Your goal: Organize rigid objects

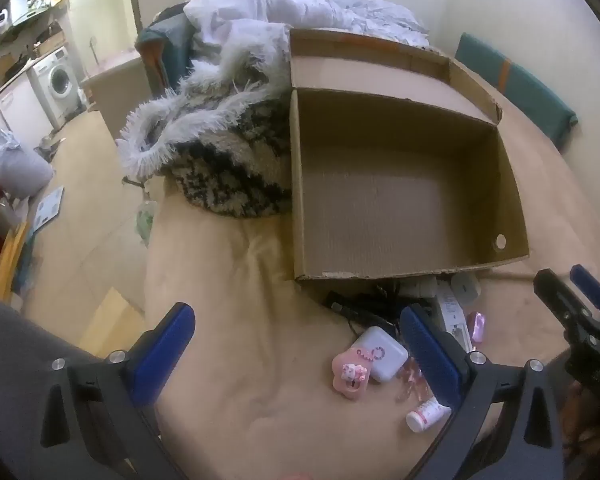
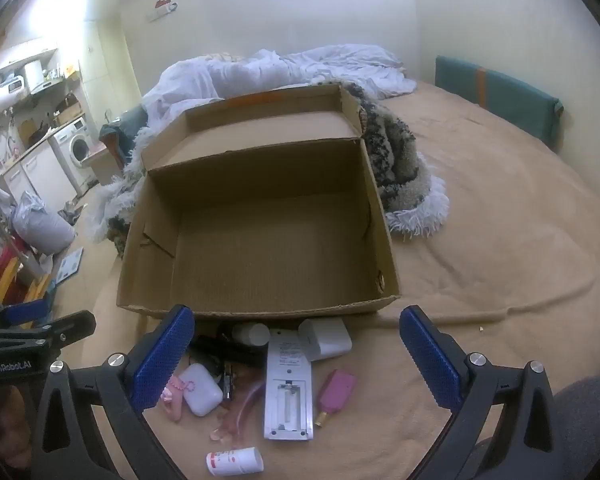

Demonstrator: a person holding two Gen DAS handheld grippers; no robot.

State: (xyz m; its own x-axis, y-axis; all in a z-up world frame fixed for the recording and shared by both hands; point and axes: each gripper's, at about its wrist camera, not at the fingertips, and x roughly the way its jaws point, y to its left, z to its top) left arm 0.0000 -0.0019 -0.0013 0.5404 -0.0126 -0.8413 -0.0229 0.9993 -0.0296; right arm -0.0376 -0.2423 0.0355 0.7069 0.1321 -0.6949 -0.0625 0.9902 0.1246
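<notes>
An empty open cardboard box (image 1: 400, 208) (image 2: 268, 240) sits on a tan bedspread. Small items lie in front of it: a white earbud case (image 1: 380, 354) (image 2: 200, 390), a pink charm (image 1: 349, 374), a white remote lying back up (image 2: 289, 384), a white adapter (image 2: 326, 338), a pink rectangular item (image 2: 337, 390), a small white tube (image 1: 426, 414) (image 2: 234, 461) and black cables (image 1: 364, 304). My left gripper (image 1: 296, 356) is open and empty, hovering left of the pile. My right gripper (image 2: 296, 356) is open and empty above the pile.
A black-and-white shaggy throw (image 1: 220, 148) and rumpled white bedding (image 2: 284, 68) lie beside and behind the box. A teal cushion (image 2: 500, 92) stands against the wall. The bed edge drops to the floor on the left, with a washing machine (image 1: 60, 80) beyond.
</notes>
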